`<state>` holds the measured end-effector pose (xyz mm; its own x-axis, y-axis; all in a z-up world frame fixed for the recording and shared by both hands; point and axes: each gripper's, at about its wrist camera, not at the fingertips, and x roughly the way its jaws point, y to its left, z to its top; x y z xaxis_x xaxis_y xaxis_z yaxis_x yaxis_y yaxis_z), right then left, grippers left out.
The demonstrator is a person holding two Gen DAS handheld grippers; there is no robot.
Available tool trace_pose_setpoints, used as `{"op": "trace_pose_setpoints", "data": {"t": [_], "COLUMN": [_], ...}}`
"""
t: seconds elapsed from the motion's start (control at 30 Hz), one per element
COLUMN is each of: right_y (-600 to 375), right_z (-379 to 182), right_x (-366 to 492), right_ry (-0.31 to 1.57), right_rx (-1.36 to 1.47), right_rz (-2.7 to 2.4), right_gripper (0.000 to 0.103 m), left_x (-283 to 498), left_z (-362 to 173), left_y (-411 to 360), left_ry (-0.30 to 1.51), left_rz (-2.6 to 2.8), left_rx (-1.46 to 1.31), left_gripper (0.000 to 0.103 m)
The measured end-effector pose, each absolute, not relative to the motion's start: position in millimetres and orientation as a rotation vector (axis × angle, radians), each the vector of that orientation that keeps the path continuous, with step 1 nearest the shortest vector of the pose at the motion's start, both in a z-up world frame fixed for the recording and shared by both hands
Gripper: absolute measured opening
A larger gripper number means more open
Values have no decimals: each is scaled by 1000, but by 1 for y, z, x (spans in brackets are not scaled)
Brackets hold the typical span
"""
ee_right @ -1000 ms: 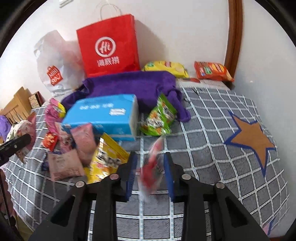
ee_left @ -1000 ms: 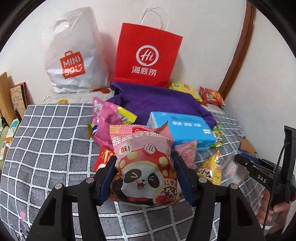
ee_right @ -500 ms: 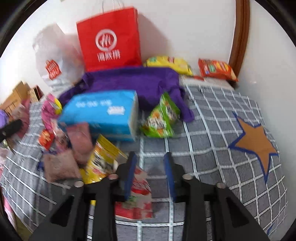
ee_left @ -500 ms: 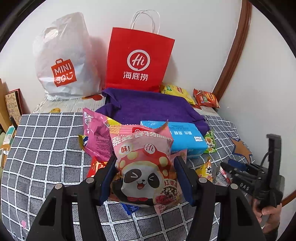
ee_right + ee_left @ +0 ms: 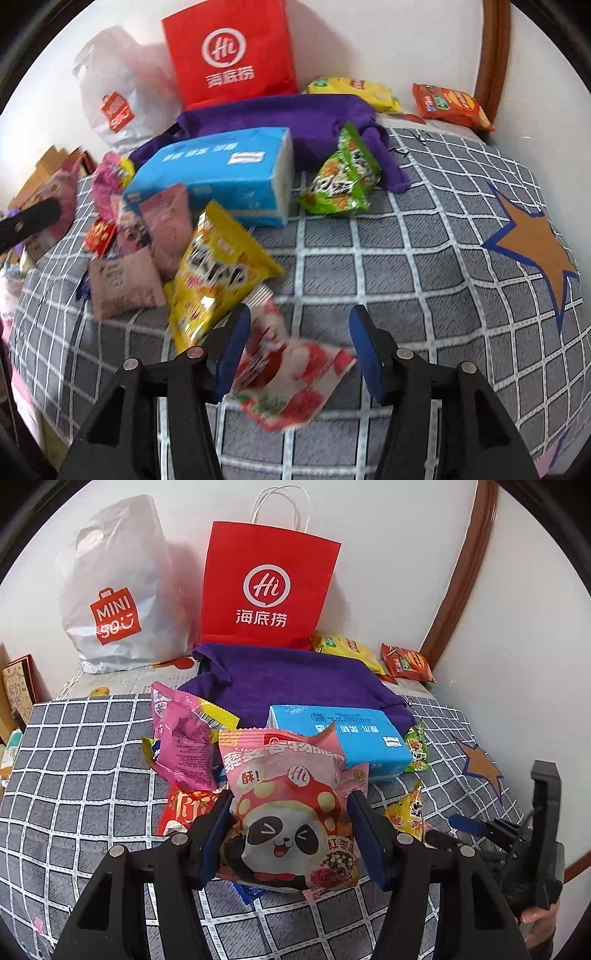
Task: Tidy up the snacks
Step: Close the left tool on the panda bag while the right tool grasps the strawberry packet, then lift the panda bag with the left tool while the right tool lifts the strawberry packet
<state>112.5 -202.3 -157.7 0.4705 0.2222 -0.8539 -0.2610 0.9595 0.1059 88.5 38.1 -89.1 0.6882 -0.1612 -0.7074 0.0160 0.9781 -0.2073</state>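
While the left gripper (image 5: 290, 830) pinches the pink panda snack bag (image 5: 286, 808) between both blue pads at lower centre of the left wrist view, the right gripper (image 5: 297, 347) stands spread; its jaws have just been opening. A red-and-white snack packet (image 5: 291, 369) lies between them on the grey checked cover (image 5: 406, 258), touching the left pad, clear of the right pad.

Only the left wrist view shows the panda bag's printed front and, at lower right, the right gripper's body with fingers (image 5: 537, 919) of a hand beneath it. That view also shows the handles of the red paper bag (image 5: 267, 590); the right wrist view crops them.

Only the right wrist view shows the red-and-white packet, the full yellow snack bag (image 5: 218, 273) just left of the jaws, and two pale pink packets (image 5: 147, 258) beside it.

Both views show the blue tissue pack (image 5: 221, 177) at centre, the purple cloth (image 5: 291, 675) behind it, and the white plastic bag (image 5: 118, 590) at upper left.
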Motion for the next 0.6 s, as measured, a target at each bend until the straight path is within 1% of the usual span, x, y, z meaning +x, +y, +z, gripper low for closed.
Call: {"op": "trace_pose_setpoints", "data": {"t": [0.03,0.1,0.17,0.3,0.53,0.6], "right_y": [-202,-200,-198,-191,-187,-188], "right_z": [-157,-155,-156,-157,-147,-147], "right_x": [108,99,91,80,70,68], "right_ry": [1035,1024,1015,1015,931,918], "right_rx": [-48,-54,-60,-99,-230,-313], "right_rz": [312,348,392,434,374,348], "right_gripper": [57,66,69,69,69,69], "left_x": [88,88,87,82,72,70], "left_z": [-89,-90,-90,-88,-84,-83], "left_y": [38,37,35,33,33,33], "left_ry": [807,809,809,806,796,793], "left_rz": [-102,-108,-113,-120,-111,-110], "left_rx": [-192,-193,-195,-188,-186,-183], "left_gripper": [60,60,60,60,60,60]}}
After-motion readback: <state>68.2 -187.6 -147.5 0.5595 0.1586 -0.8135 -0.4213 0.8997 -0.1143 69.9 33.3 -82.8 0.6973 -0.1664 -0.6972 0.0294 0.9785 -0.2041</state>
